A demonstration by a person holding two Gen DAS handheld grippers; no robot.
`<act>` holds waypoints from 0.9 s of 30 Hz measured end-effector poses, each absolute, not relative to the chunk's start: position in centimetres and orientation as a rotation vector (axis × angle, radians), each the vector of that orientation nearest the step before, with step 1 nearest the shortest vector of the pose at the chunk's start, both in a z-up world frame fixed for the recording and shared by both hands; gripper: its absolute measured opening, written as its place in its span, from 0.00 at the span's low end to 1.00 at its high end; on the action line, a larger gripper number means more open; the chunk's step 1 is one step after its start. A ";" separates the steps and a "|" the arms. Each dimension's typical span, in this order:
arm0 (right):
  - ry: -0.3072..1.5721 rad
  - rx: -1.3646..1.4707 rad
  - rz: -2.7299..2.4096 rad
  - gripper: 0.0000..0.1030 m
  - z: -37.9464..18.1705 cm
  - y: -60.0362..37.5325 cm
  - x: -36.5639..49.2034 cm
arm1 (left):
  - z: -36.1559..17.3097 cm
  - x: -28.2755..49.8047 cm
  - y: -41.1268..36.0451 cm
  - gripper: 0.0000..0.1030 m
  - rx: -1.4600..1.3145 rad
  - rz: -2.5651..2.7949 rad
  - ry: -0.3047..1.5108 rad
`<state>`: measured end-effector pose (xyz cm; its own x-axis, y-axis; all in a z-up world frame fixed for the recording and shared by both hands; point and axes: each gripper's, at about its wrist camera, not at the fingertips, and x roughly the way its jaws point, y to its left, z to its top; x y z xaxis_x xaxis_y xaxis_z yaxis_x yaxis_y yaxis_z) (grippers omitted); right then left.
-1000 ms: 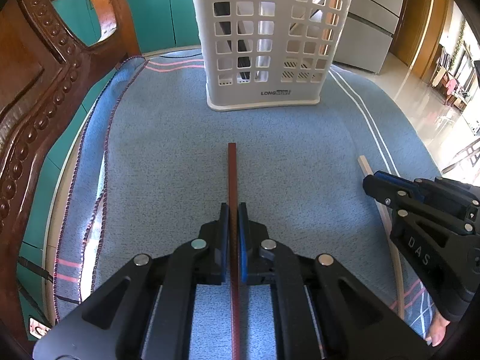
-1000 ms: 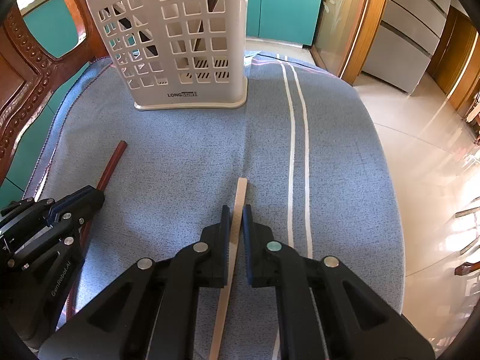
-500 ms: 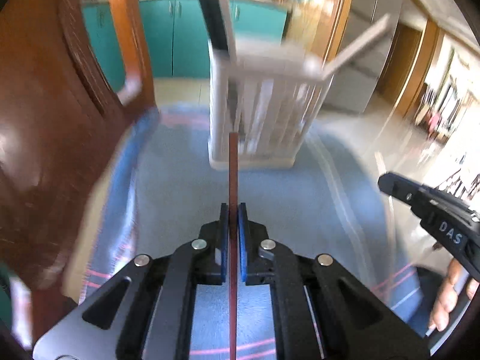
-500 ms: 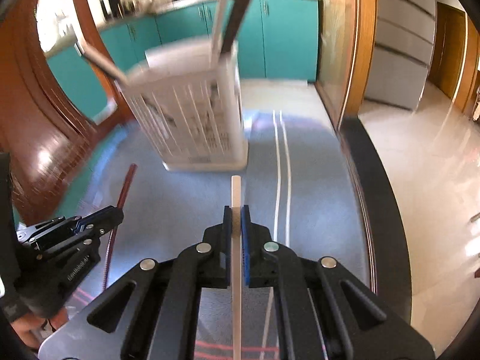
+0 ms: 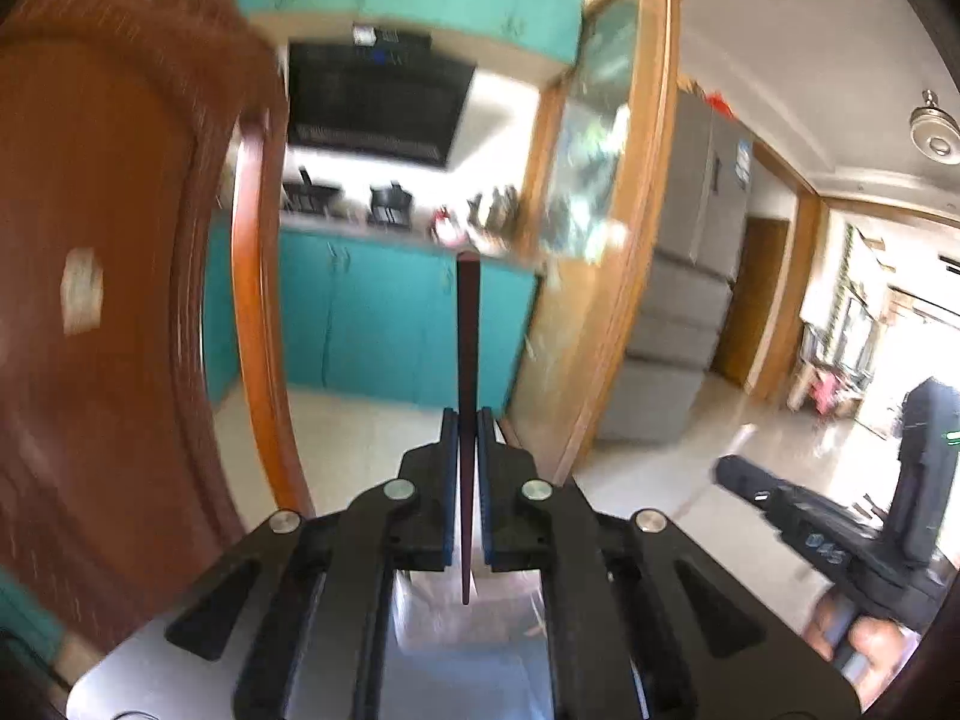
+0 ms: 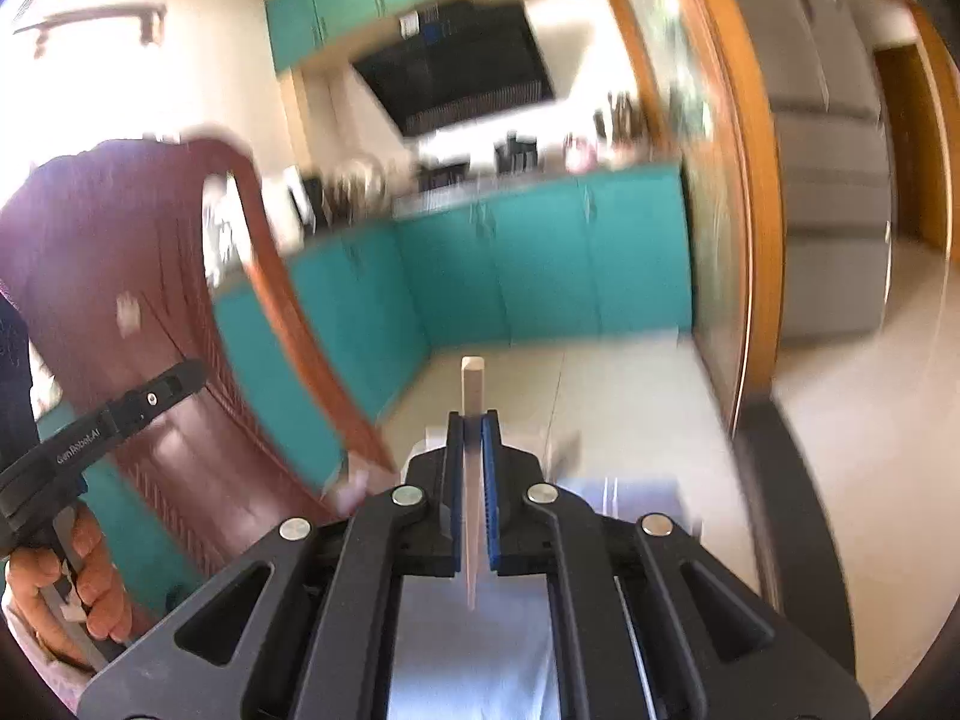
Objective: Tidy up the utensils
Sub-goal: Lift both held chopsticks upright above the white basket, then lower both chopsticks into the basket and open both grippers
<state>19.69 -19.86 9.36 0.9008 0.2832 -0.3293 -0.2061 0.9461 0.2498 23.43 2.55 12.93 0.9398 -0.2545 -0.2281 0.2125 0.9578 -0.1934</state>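
My left gripper is shut on a dark red-brown chopstick that points up and forward. My right gripper is shut on a pale wooden chopstick, also tilted upward. Both are raised and aimed across the room, above a blurred white basket rim that shows between the left fingers. In the left wrist view the right gripper appears at lower right. In the right wrist view the left gripper appears at left, held by a hand.
A carved dark wooden chair back stands close on the left and also shows in the right wrist view. Teal kitchen cabinets, a wooden door frame and a grey fridge lie beyond.
Both grippers have lifted their chopsticks off the blue cloth and tilted upward. The views now look across the kitchen, and the basket has dropped to the bottom of the views.
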 end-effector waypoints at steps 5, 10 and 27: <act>0.271 0.232 0.208 0.06 12.5 -19.8 23.9 | 10.7 30.0 0.6 0.07 -0.130 -0.159 0.310; 0.329 0.166 0.175 0.06 8.3 -17.5 28.3 | 5.3 34.7 0.2 0.07 -0.122 -0.137 0.411; 0.271 0.151 0.185 0.57 6.0 -17.5 23.0 | 4.7 26.5 2.0 0.60 -0.074 -0.076 0.348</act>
<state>22.96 -17.51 5.96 0.9468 0.2010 -0.2514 -0.1605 0.9718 0.1726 26.50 1.97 4.72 0.9373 -0.0871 -0.3374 0.0616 0.9944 -0.0855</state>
